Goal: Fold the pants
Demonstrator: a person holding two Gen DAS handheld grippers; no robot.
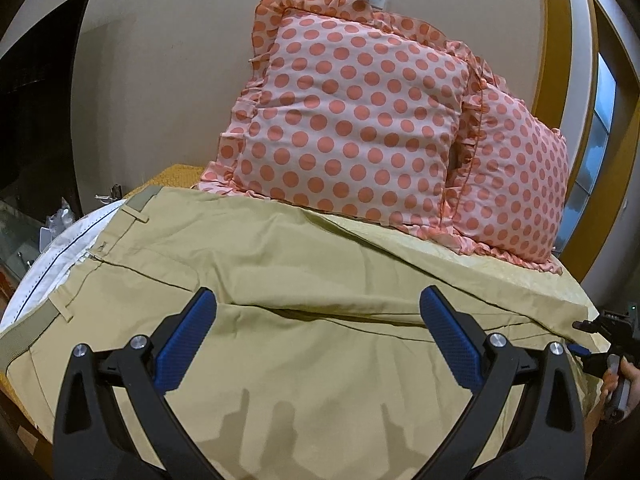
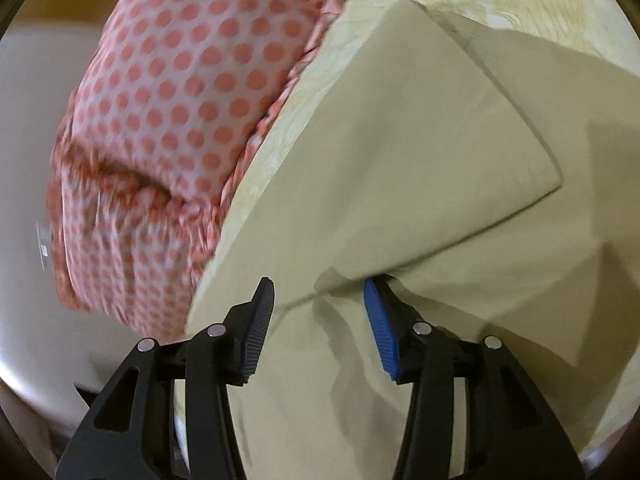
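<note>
Khaki pants lie spread on the bed, with the waistband and open zipper at the left and the legs running right. My left gripper is open and empty, hovering just above the seat and crotch area. In the right wrist view the pants' leg ends lie on the bed with a hem edge lifted. My right gripper is open; its right finger sits under a fold of the leg fabric, and its left finger is beside it. The right gripper also shows at the right edge of the left wrist view.
Two pink polka-dot pillows lean against the wall at the back of the bed; one shows blurred in the right wrist view. A pale yellow bedspread covers the bed. Clutter sits off the bed's left edge.
</note>
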